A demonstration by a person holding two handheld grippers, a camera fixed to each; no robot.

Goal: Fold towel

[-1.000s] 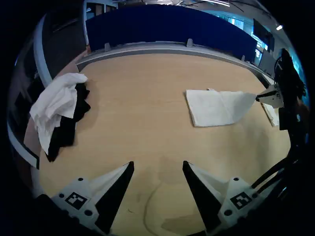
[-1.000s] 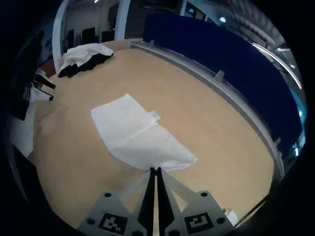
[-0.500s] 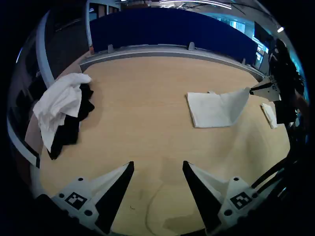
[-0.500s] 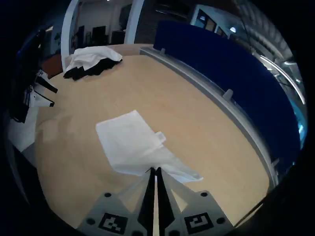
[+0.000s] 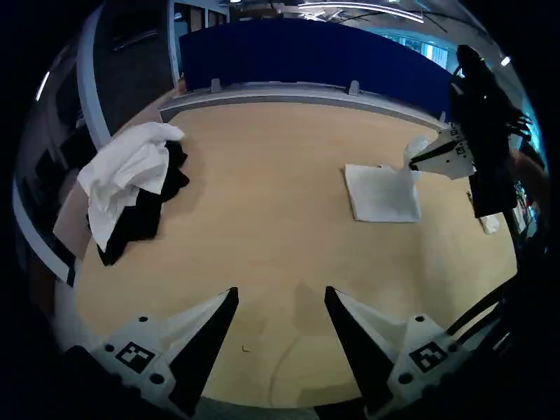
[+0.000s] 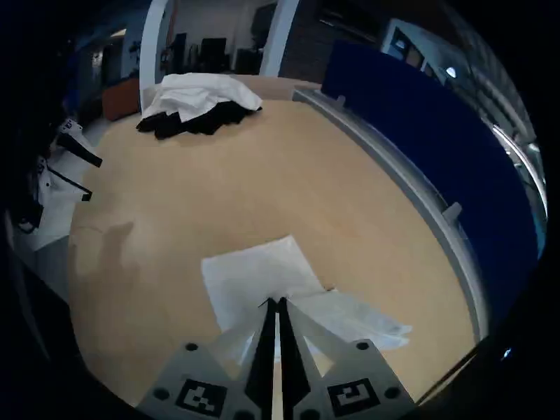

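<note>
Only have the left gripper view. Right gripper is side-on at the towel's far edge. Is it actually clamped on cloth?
Observer: Yes. In the right gripper view the right gripper has both fingers pressed together, with the towel pinched between the tips.
Operator: Where does the lifted part sit?
Observer: The flap runs from the fingertips off to that view's right and is wrinkled. The flat layer lies ahead of the tips and is smooth.
</note>
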